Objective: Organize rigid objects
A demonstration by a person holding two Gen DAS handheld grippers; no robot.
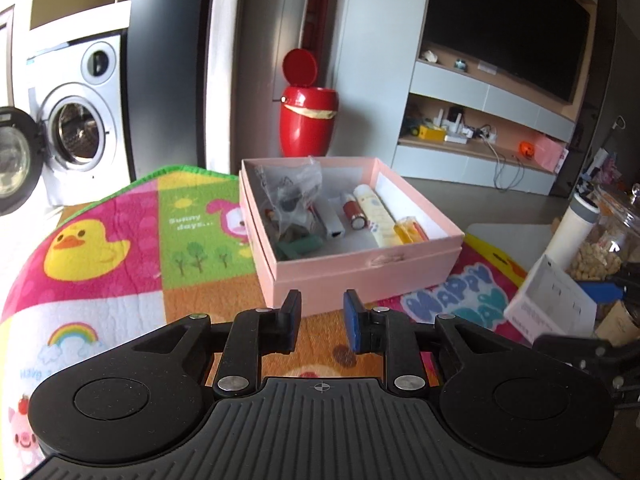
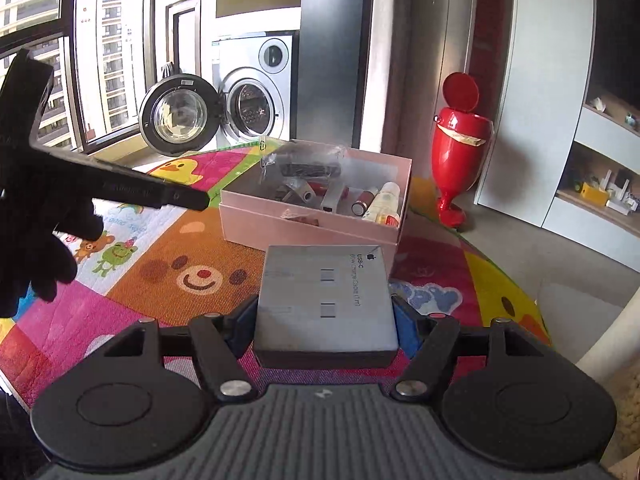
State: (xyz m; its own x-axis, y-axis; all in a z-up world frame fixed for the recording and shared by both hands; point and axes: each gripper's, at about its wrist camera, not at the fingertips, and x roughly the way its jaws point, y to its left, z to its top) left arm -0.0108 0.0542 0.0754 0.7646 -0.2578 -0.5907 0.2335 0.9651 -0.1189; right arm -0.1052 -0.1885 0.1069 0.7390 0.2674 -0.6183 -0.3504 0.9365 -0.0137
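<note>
A pink open box [image 1: 360, 270] sits on a colourful play mat [image 1: 120, 248]. It holds a plastic bag of parts [image 1: 294, 196], batteries, a white tube [image 1: 376, 216] and small items. My left gripper [image 1: 322, 320] is open and empty, just in front of the box. My right gripper [image 2: 326, 320] is shut on a white USB-C cable box [image 2: 326, 300], held above the mat short of the pink box [image 2: 312, 228]. The cable box also shows at the right of the left wrist view [image 1: 548, 304].
A red bin [image 1: 306, 114] with its lid up stands behind the mat. A washing machine [image 1: 76, 120] with an open door is at the left. Jars and a white bottle [image 1: 572, 228] stand at the right. The gloved left hand [image 2: 36, 220] reaches over the mat.
</note>
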